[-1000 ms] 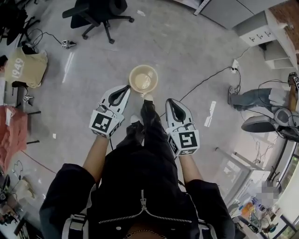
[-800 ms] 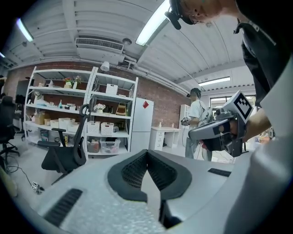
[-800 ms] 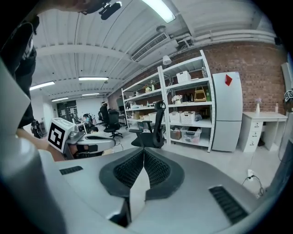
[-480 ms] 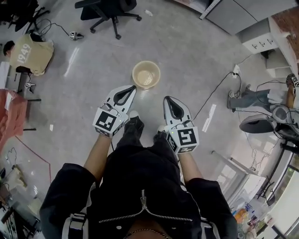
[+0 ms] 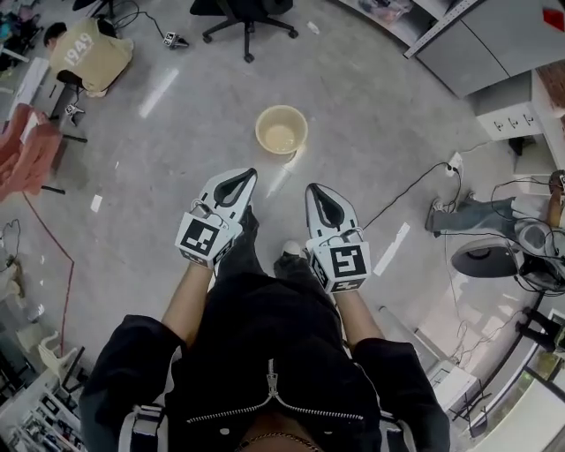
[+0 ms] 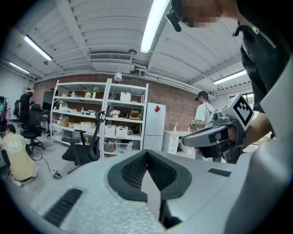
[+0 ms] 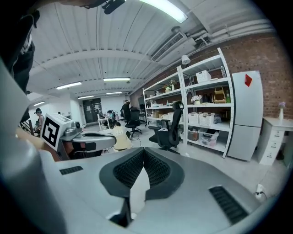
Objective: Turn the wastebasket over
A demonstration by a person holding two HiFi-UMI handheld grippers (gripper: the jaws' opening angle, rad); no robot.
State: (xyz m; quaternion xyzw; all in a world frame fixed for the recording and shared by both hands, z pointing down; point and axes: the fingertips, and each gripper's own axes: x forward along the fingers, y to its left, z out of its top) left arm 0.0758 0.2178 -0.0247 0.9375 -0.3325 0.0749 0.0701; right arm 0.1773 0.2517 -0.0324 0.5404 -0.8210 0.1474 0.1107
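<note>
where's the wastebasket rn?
Head view, upper centre: the wastebasket stands open side up on the floor, ahead of the left gripper and right gripper, with an office chair beyond it.

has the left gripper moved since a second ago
Yes. The left gripper has drawn back from the wastebasket. Its tip was beside the rim a second ago; now a clear gap separates them.

Grey floor [image 5: 371, 115] carries an upright wastebasket [image 5: 282, 130] and a black office chair [image 5: 248, 25].
</note>
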